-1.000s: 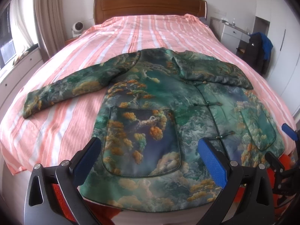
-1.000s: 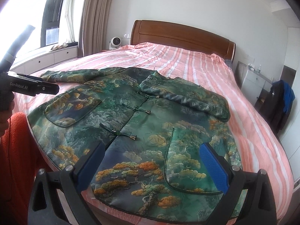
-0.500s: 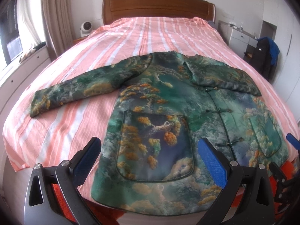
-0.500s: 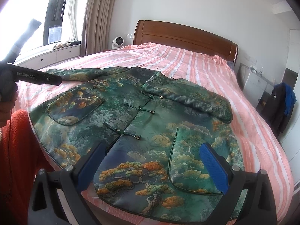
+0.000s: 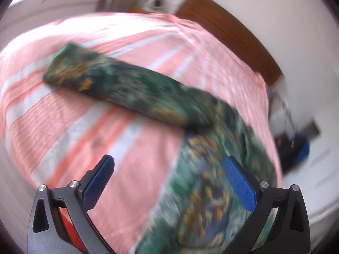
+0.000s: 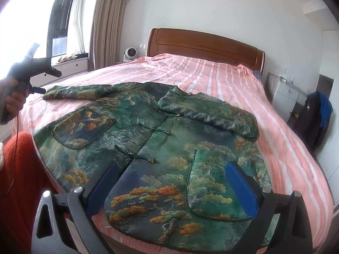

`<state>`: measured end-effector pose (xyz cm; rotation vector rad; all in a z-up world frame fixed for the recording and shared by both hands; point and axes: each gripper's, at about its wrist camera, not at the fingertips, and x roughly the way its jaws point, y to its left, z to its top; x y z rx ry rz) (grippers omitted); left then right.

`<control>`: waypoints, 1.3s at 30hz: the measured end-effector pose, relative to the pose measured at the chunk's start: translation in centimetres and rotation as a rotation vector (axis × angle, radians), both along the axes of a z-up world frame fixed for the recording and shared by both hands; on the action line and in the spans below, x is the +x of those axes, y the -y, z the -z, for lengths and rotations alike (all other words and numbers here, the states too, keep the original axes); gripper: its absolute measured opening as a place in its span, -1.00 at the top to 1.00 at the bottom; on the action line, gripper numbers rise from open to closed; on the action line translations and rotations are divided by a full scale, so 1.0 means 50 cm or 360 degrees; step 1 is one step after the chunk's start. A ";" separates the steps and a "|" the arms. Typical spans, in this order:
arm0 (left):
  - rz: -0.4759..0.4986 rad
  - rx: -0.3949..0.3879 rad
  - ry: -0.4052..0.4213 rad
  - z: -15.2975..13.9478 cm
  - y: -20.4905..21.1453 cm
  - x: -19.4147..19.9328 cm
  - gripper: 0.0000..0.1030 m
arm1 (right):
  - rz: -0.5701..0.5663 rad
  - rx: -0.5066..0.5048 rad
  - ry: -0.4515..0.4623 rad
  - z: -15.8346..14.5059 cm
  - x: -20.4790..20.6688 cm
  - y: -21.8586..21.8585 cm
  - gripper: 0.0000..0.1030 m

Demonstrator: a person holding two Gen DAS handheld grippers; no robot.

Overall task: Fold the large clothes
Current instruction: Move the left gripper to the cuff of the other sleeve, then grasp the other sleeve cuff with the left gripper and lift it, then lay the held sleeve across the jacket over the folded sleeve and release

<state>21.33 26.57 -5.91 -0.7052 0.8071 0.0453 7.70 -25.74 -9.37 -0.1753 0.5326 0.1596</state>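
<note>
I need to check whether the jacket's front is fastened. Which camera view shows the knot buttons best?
The right wrist view: it is sharp and shows the knot buttons closed down the front of the jacket. The left wrist view is motion-blurred and aimed at the outstretched sleeve, so no buttons can be made out there.

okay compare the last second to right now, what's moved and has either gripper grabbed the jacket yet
The left gripper has swung out toward the jacket's outstretched sleeve; its view is now tilted and motion-blurred, and in the right wrist view it sits by the cuff. Its jaws are open and nothing is grasped. The right gripper stayed over the hem, open and empty. The jacket lies flat on the striped bed as before, one sleeve folded across the chest.
</note>
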 end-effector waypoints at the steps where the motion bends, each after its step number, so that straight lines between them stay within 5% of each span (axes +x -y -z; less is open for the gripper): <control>1: -0.0055 -0.0068 -0.0027 0.016 -0.040 0.021 -0.99 | 0.0003 -0.0001 -0.0007 0.001 0.002 -0.001 -0.94; 6: -0.0302 -0.0248 -0.0206 0.109 -0.171 0.125 -0.99 | -0.0019 -0.0038 -0.0032 0.006 0.005 -0.017 -0.94; 9: -0.0451 -0.0231 -0.0283 0.149 -0.202 0.171 -0.92 | -0.0049 -0.0044 -0.0058 0.012 0.006 -0.030 -0.94; 14: -0.0502 -0.0070 -0.0304 0.152 -0.204 0.224 0.04 | -0.0062 -0.0058 -0.0096 0.024 0.009 -0.037 -0.94; 15: -0.0496 0.0022 -0.0299 0.134 -0.197 0.235 0.47 | -0.0065 -0.0057 -0.0095 0.026 0.009 -0.036 -0.94; 16: -0.0475 0.0113 -0.0288 0.113 -0.187 0.245 0.65 | -0.0066 -0.0054 -0.0093 0.028 0.009 -0.035 -0.94; 19: -0.0326 0.0447 -0.0140 0.001 -0.118 0.281 0.77 | -0.0054 -0.0029 -0.0085 0.031 0.012 -0.024 -0.94; 24: 0.0157 0.0924 0.0293 -0.223 0.157 0.313 0.78 | -0.0048 0.0042 -0.0074 0.034 0.018 -0.003 -0.94; 28: 0.0623 0.1172 0.0541 -0.278 0.433 0.309 0.78 | -0.0026 0.0082 -0.0082 0.037 0.023 0.010 -0.94; 32: 0.0970 0.1285 0.0576 -0.204 0.670 0.318 0.77 | 0.0008 0.0104 -0.0074 0.036 0.016 0.026 -0.94; 35: 0.1214 0.1340 0.0324 -0.081 0.788 0.357 0.38 | 0.0035 0.0111 -0.0070 0.035 0.011 0.037 -0.94; 36: 0.1281 0.1381 0.0205 -0.036 0.817 0.360 -0.06 | 0.0042 0.0115 -0.0069 0.034 0.010 0.040 -0.94; 37: 0.1326 0.1421 0.0117 0.001 0.836 0.362 -0.21 | 0.0049 0.0118 -0.0069 0.034 0.008 0.043 -0.94; 39: 0.1414 0.1435 0.0018 0.051 0.847 0.345 -0.21 | 0.0058 0.0123 -0.0069 0.035 0.006 0.047 -0.94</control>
